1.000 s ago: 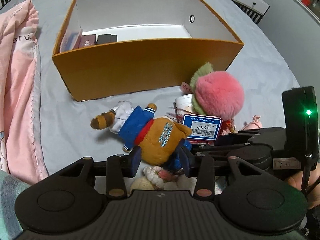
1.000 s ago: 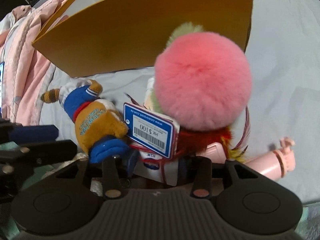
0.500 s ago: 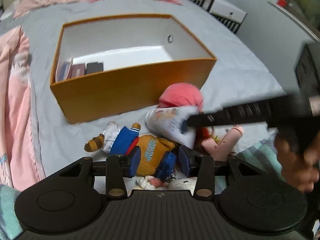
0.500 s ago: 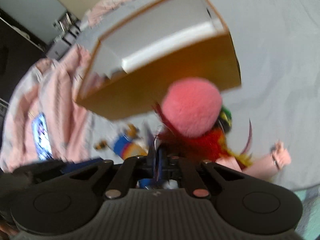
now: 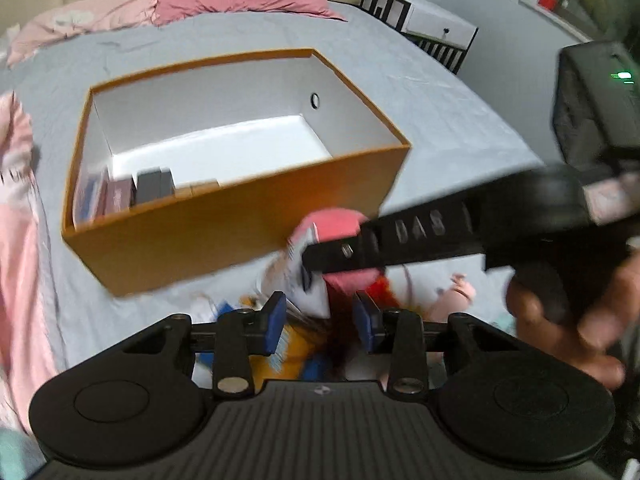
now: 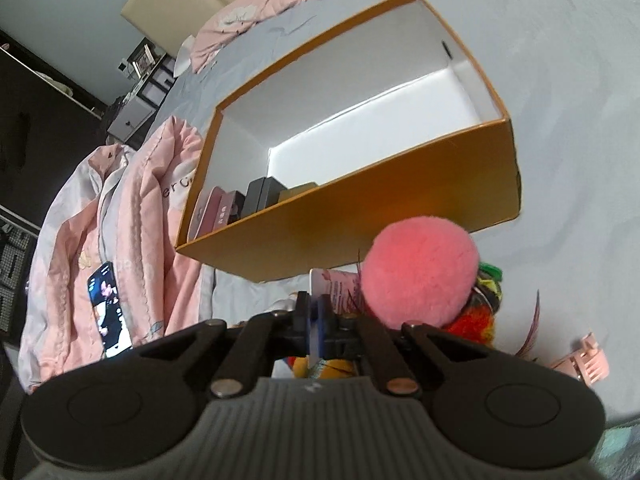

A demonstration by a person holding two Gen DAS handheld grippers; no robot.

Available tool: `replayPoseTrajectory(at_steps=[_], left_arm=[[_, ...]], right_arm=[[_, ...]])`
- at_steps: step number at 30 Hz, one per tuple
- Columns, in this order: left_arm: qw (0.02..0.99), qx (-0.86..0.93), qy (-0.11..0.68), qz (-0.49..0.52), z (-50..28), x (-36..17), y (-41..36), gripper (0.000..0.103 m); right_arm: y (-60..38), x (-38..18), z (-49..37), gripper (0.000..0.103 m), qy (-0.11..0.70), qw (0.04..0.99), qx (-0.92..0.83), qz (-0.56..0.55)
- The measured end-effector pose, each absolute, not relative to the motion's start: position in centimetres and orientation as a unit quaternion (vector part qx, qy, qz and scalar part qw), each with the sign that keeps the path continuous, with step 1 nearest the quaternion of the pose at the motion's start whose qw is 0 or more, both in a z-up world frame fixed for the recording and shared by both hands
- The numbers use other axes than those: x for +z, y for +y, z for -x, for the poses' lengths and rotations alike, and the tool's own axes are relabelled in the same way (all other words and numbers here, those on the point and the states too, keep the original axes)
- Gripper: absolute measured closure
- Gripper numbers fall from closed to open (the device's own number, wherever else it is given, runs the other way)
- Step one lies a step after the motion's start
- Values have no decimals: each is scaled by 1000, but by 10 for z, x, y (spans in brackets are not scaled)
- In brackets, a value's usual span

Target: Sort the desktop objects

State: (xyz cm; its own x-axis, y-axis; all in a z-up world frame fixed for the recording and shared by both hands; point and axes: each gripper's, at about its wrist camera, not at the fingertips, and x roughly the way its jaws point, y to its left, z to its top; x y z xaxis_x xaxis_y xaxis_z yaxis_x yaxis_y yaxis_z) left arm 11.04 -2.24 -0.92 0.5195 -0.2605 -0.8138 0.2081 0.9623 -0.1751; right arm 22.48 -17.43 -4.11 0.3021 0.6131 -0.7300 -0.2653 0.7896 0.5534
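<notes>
My right gripper (image 6: 316, 316) is shut on the paper tag (image 6: 318, 340) of the pink pom toy (image 6: 420, 272). The toy hangs off the bed in front of the orange box (image 6: 360, 208). In the left wrist view the right gripper (image 5: 310, 258) reaches in from the right, with the pink pom toy (image 5: 336, 220) and its white tag (image 5: 310, 284) at its tip. My left gripper (image 5: 320, 320) has its jaws closing over the blurred orange plush (image 5: 296, 356) below. The pads do not visibly press on it.
The orange box (image 5: 240, 232) holds small boxes (image 5: 152, 186) at its left end. A pink quilt (image 5: 20, 240) lies on the left, with a lit phone (image 6: 108, 312) on it. A pink clip (image 6: 584, 364) lies at the right. A person's hand (image 5: 560, 320) grips the right tool.
The right gripper shut on the tag and raised the pink toy off the bed. The left gripper rose, and its jaws narrowed a little over the orange plush.
</notes>
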Motion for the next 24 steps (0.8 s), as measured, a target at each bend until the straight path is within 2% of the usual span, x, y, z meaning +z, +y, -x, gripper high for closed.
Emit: replayPoseTrajectory(at_steps=[2, 6, 9, 13, 24], left_arm=[[873, -129, 469, 29, -118, -14, -24, 64], [869, -112, 479, 49, -132, -30, -20, 76], [873, -106, 471, 66, -133, -30, -11, 80], [875, -99, 469, 67, -142, -27, -5, 80], [873, -103, 475, 47, -168, -28, -12, 80]], right_arm=[[-175, -39, -224, 100, 515, 792, 285, -159], [-177, -45, -224, 96, 504, 792, 296, -176], [-186, -41, -221, 90, 487, 806, 289, -173], [-207, -31, -217, 89, 468, 832, 261, -145], [-221, -55, -212, 87, 496, 834, 228, -84]])
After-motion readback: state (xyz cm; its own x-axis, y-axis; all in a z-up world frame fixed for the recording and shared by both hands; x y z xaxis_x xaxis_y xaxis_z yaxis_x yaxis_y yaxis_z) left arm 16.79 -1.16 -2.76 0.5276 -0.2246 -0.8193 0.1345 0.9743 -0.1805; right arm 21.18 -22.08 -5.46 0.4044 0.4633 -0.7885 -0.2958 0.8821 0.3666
